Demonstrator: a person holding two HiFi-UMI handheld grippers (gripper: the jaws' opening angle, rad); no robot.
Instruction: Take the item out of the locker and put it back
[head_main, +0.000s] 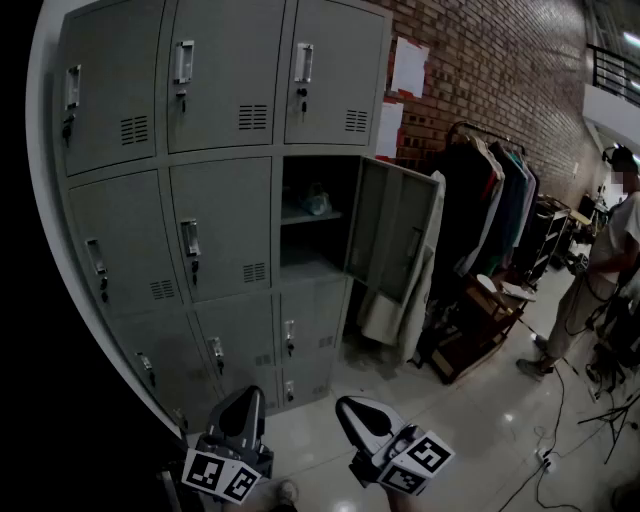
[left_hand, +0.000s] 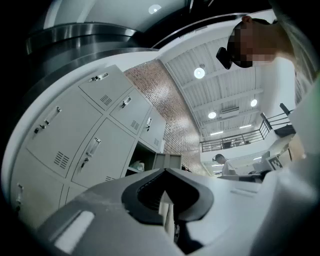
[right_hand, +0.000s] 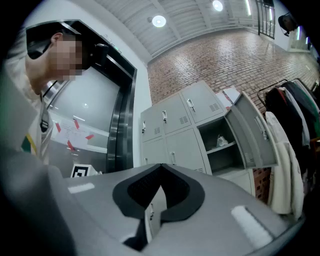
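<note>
The grey locker bank has one open compartment in the middle row, right column, with its door swung out to the right. A small pale item rests on the shelf inside; it also shows as the item and the item in the two gripper views. My left gripper and right gripper hang low, well short of the lockers. Both point up toward the bank. The jaws of the left gripper and of the right gripper meet with nothing between them.
A white garment hangs by the open door. A clothes rack full of dark coats stands along the brick wall to the right, with a low wooden stand in front. A person stands far right, with cables on the floor.
</note>
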